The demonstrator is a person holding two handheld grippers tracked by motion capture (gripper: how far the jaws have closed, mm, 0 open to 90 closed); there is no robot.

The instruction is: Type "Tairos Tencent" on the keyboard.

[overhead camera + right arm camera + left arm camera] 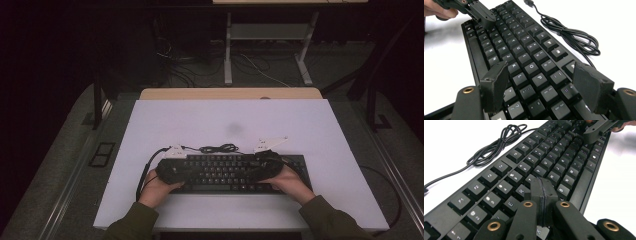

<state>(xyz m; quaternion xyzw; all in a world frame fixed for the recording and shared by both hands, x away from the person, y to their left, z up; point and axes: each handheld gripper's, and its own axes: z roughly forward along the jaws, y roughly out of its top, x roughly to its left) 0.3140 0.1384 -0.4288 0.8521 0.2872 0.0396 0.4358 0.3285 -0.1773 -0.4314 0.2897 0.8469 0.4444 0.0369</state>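
A black keyboard (227, 181) lies across the near middle of the white table top (225, 120). Its black cable (220, 148) is coiled just behind it. My left gripper (543, 183) is shut with nothing between its pads, its tips low over the T and G keys of the keyboard (529, 160). My right gripper (540, 72) is open, its pads hovering either side of the O and P keys of the keyboard (524, 55). In the high view the left gripper (200, 171) and right gripper (248, 170) point toward each other over the keys.
The coiled cable (496, 145) (571, 35) lies on the table beyond the keyboard's far edge. A wooden desk edge (230, 93) shows behind the white top. Dark floor with loose cables and another desk's legs (228, 50) lies farther back.
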